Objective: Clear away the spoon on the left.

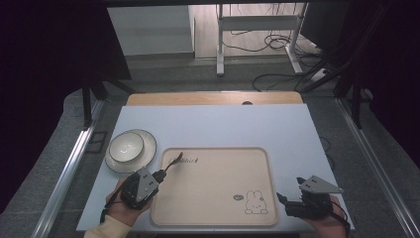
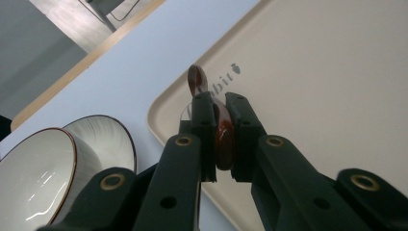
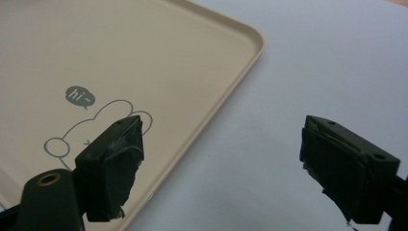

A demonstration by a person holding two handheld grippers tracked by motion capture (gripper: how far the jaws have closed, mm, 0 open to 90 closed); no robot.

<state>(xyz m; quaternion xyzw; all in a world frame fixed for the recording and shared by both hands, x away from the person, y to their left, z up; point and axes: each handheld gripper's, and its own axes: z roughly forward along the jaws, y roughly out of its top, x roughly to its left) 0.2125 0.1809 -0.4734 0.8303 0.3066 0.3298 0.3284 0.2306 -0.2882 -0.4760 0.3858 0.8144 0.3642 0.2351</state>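
A beige tray (image 1: pixel 218 171) with a rabbit print lies on the white table. My left gripper (image 1: pixel 161 174) hovers at the tray's left edge, shut on a brown spoon (image 1: pixel 174 162) whose bowl points up over the tray's far left corner. In the left gripper view the spoon (image 2: pixel 222 130) sits pinched by its handle between the jaws, bowl end (image 2: pixel 197 79) above the tray rim. A white bowl (image 1: pixel 126 146) rests on a plate (image 1: pixel 146 151) left of the tray. My right gripper (image 1: pixel 289 198) is open just right of the tray's near right corner (image 3: pixel 250 43), nothing between its fingers (image 3: pixel 115 163).
The table's wooden far edge (image 1: pixel 213 97) lies beyond the white surface. Metal rails (image 1: pixel 69 168) run along both sides of the table. A desk frame and cables (image 1: pixel 267 39) stand on the floor behind.
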